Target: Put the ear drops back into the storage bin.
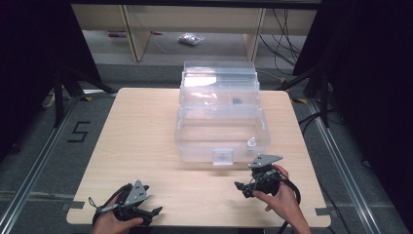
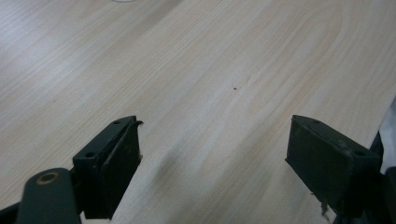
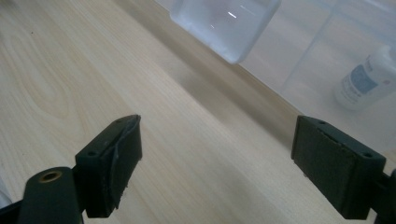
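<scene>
A clear plastic storage box stands open on the far middle of the wooden table, its lid tilted up behind it. Inside, near the front right corner, stands a small white bottle, which also shows through the box wall in the right gripper view. The box's front latch hangs at the front wall. My right gripper rests near the box's front right, open and empty. Open and empty too, my left gripper lies at the table's front left over bare wood.
A small dark item lies in the box's upper tray. Beyond the table stand wooden shelf legs, a plastic bag on the floor and cables. A tripod leg stands at the left.
</scene>
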The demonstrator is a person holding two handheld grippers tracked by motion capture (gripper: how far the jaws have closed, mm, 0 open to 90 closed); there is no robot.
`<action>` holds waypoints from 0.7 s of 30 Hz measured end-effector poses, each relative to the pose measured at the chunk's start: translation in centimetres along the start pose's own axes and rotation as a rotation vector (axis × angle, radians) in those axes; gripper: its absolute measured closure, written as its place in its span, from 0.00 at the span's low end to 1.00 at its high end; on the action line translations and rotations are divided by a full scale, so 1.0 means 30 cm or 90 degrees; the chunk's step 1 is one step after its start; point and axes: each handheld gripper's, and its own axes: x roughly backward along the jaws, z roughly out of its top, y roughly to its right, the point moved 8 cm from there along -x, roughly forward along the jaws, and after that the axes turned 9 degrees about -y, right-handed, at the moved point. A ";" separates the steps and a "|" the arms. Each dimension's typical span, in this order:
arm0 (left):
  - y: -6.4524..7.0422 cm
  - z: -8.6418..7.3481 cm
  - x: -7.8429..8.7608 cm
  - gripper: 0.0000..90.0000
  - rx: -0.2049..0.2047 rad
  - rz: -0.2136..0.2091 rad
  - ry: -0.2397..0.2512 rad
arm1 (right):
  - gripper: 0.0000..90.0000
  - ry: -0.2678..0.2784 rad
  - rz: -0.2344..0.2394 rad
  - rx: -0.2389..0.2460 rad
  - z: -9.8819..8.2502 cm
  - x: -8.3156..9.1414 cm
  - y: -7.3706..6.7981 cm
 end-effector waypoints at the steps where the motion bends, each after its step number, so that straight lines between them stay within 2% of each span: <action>1: 0.002 0.000 0.000 0.19 0.000 -0.005 0.002 | 0.19 -0.013 0.005 0.005 -0.009 0.002 -0.001; 2: -0.003 -0.001 -0.001 0.19 -0.003 0.003 -0.002 | 0.19 0.001 0.001 -0.008 -0.010 -0.005 -0.002; 3: -0.002 0.001 0.001 0.19 -0.001 0.003 0.001 | 0.19 -0.021 0.001 -0.015 -0.023 -0.001 -0.003; 4: -0.004 0.001 -0.001 0.19 -0.003 0.001 -0.001 | 0.19 -0.008 -0.003 -0.019 -0.024 -0.008 -0.004; 5: -0.001 0.002 -0.001 0.19 0.001 0.001 0.003 | 0.19 -0.020 0.000 -0.018 -0.032 -0.005 -0.004; 6: 0.000 0.001 0.001 0.19 0.001 0.000 0.000 | 0.19 -0.017 -0.002 -0.013 -0.037 -0.006 -0.002; 7: 0.004 0.000 -0.002 0.19 0.012 -0.003 0.001 | 0.19 -0.003 0.000 -0.014 -0.035 -0.014 -0.005; 8: 0.001 0.000 -0.001 0.19 0.005 0.001 0.000 | 0.19 -0.022 0.004 -0.020 -0.049 -0.008 -0.007; 9: -0.002 0.001 -0.001 0.19 -0.001 0.002 -0.001 | 0.19 -0.005 -0.001 -0.008 -0.046 -0.017 -0.003; 10: -0.001 -0.001 0.000 0.19 0.000 0.001 -0.001 | 0.19 -0.015 -0.002 -0.026 -0.054 -0.013 -0.007; 12: 0.000 0.000 0.000 0.19 0.002 0.000 0.002 | 0.19 -0.019 -0.003 -0.019 -0.060 -0.010 -0.003; 13: -0.002 -0.001 0.001 0.19 -0.001 0.001 -0.001 | 0.19 -0.026 0.007 -0.040 -0.067 -0.010 -0.015; 14: -0.003 -0.001 -0.002 0.19 0.005 0.004 -0.002 | 0.19 -0.012 -0.005 -0.022 -0.065 -0.013 -0.005; 15: -0.005 0.001 -0.002 0.19 -0.001 0.005 -0.001 | 0.19 -0.014 -0.006 -0.019 -0.071 -0.012 -0.006; 17: 0.001 0.001 -0.001 0.19 0.001 -0.001 0.003 | 0.19 -0.020 0.002 -0.027 -0.079 -0.008 -0.014; 18: -0.003 -0.001 0.001 0.19 -0.004 0.002 -0.003 | 0.19 -0.004 -0.003 -0.030 -0.084 -0.015 -0.016; 19: -0.003 -0.001 0.001 0.19 -0.004 0.002 -0.003 | 0.19 -0.004 -0.003 -0.030 -0.084 -0.015 -0.016; 20: -0.001 0.000 0.000 0.19 0.006 0.001 0.000 | 0.19 -0.024 0.002 -0.034 -0.093 -0.008 -0.018; 21: 0.000 -0.001 -0.001 0.19 0.007 -0.001 0.000 | 0.19 -0.018 -0.005 -0.027 -0.098 -0.011 -0.015</action>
